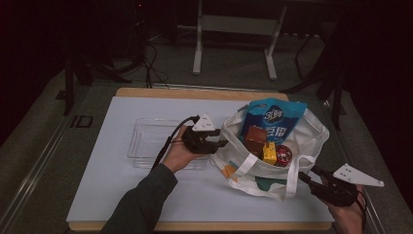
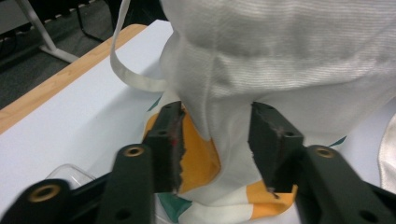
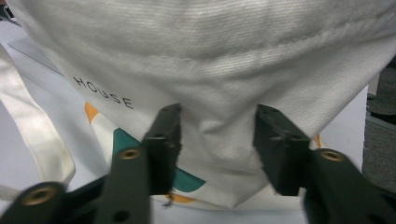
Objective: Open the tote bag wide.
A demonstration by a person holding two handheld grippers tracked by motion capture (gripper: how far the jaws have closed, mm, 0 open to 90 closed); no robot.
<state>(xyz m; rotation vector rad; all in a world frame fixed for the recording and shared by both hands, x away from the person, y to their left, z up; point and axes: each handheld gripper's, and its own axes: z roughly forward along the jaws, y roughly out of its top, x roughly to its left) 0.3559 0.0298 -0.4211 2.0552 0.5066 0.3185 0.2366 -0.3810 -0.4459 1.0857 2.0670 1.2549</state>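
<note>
A white cloth tote bag printed with orange and teal shapes stands open on the white mat. Inside it are a blue snack packet, a brown box, a yellow item and a red can. My left gripper is at the bag's left rim. In the left gripper view a fold of the bag runs between its parted jaws; the left pad stands clear of it. My right gripper is at the bag's near right corner, jaws apart with the cloth between them.
A clear plastic tray lies on the mat just left of my left hand. A loose bag strap curls on the mat. The wooden table edge runs along the far side, with dark floor and a stand's legs beyond.
</note>
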